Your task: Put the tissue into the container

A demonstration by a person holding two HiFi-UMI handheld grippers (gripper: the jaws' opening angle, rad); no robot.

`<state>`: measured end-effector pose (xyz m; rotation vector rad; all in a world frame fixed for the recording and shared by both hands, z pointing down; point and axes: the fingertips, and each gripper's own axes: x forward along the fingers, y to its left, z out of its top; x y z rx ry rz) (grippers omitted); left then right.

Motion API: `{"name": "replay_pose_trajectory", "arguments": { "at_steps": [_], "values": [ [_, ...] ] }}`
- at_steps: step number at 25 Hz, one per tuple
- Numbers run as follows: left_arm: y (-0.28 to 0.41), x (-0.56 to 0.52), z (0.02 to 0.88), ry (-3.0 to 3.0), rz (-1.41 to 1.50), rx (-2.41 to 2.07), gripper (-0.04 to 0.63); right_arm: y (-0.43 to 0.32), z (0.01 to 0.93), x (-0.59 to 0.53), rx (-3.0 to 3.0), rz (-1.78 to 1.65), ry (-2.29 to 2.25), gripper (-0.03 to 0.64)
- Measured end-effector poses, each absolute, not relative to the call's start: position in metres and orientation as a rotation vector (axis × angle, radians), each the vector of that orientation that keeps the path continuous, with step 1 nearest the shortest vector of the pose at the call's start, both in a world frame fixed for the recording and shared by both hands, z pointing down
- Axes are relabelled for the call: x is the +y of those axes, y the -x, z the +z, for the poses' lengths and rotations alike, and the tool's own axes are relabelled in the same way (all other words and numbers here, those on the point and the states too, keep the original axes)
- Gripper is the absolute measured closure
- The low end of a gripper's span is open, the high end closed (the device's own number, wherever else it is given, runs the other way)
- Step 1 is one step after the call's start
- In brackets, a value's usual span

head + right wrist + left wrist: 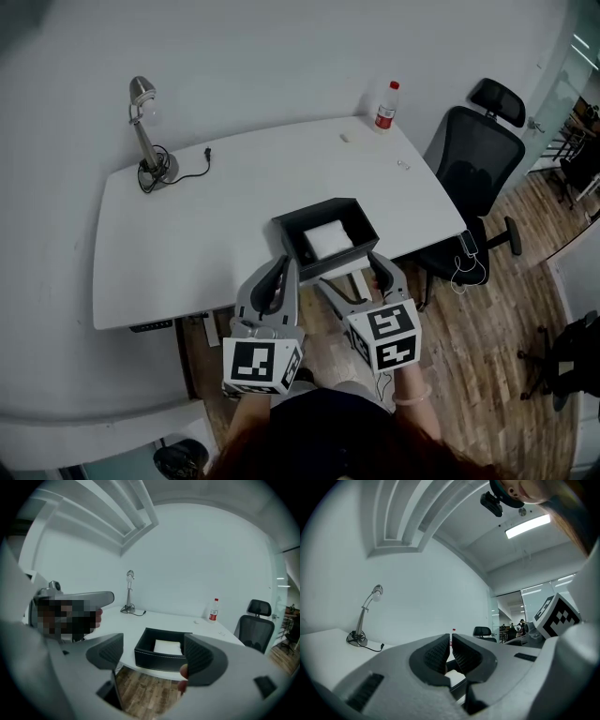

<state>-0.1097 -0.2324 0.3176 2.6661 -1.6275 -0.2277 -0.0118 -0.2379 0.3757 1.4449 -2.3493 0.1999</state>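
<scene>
Tissue [167, 646] in container [157, 659] — right tongs [153, 649] agape

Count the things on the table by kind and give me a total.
Lamp: 1
Bottle: 1
Container: 1
Tissue: 1
Small white bits: 2
Total: 6

The container [160, 657] looks like matt black stitched leather, the table [234, 216] smooth white, the floor [487, 347] wood.
</scene>
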Motion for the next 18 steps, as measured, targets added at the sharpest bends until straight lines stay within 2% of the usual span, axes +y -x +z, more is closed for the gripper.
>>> {"name": "replay_pose_trajectory", "arguments": {
  "at_steps": [2,4,9,15,18],
  "values": [
    [0.104,-0.229,0.317,-2.669,-0.229,-1.625,0.558,0.004,0.373,-0.235,-2.339,0.177,-1.479,0.227],
    [0.099,-0.224,0.318,-2.670,-0.226,-1.625,0.558,-0.006,0.370,-0.232,-2.314,0.134,-1.529,0.385],
    [0.083,-0.207,0.320,-2.668,-0.197,-1.637,0.558,-0.024,0.372,-0.216,-2.321,0.153,-1.526,0.380],
    [0.071,-0.182,0.323,-2.643,-0.165,-1.678,0.558,-0.035,0.375,-0.194,-2.378,0.206,-1.493,0.416],
    [0.067,-0.168,0.327,-2.625,-0.141,-1.703,0.558,-0.038,0.370,-0.182,-2.408,0.186,-1.494,0.479]
  ]
}}
